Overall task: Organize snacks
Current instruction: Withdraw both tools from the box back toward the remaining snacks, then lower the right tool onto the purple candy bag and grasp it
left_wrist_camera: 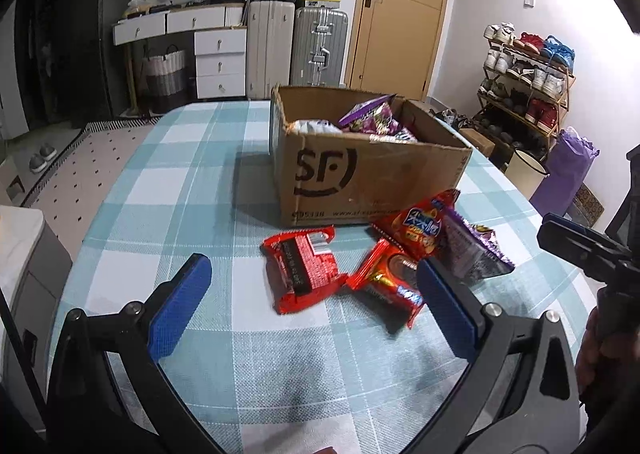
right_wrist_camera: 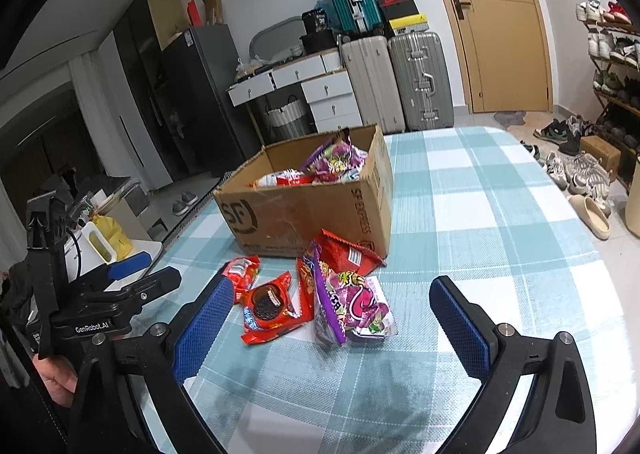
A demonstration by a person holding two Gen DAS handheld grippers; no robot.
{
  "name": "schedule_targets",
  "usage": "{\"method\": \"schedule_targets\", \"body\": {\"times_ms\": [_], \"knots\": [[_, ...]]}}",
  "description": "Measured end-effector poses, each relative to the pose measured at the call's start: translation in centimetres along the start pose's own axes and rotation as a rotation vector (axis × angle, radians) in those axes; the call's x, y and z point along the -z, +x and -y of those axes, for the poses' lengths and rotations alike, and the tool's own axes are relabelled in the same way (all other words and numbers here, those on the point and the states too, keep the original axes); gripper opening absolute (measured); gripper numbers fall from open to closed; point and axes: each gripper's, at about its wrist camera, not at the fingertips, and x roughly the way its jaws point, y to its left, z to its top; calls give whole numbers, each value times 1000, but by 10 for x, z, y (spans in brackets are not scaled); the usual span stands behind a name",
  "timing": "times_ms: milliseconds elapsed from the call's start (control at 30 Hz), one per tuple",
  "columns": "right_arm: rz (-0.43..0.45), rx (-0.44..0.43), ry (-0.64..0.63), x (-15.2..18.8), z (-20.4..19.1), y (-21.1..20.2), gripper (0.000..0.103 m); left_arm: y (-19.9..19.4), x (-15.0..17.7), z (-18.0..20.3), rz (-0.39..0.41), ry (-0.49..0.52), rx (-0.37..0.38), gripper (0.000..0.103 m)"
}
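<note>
A: Which step is this?
B: Picking: both the left gripper (left_wrist_camera: 314,292) and right gripper (right_wrist_camera: 332,318) hang wide open, empty, above snack packets (right_wrist_camera: 316,294) lying before the cardboard box (right_wrist_camera: 308,202).
A: Next?
B: Probably closing on the cookie packet (right_wrist_camera: 272,306).

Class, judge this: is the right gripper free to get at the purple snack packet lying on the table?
Probably yes. The right gripper is open, and the purple snack packet lies just ahead between its fingers with nothing on top, though a red packet touches its side.

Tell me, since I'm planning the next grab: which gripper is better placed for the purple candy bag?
Probably right: the purple candy bag lies between the right gripper fingers; it sits beyond the left gripper.
</note>
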Motion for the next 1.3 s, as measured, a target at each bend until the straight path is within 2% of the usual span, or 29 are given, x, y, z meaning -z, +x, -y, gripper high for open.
{"method": "schedule_targets", "body": {"times_ms": [733,800,867,1000,1133,1300], "knots": [[-143,-10,24,7,20,85,98,44,5,-23,-62,-53,13,102],[-171,-14,30,7,22,94,90,45,5,-27,-63,-58,10,102],[-220,-45,56,9,27,106,50,46,5,-29,-64,-63,6,102],[-223,-95,83,10,31,107,46,48,6,-34,-69,-76,4,102],[-187,-88,88,11,32,100,45,50,6,-36,-71,-78,4,102],[-182,-91,100,14,33,93,45,47,7,-36,-73,-74,-1,102]]}}
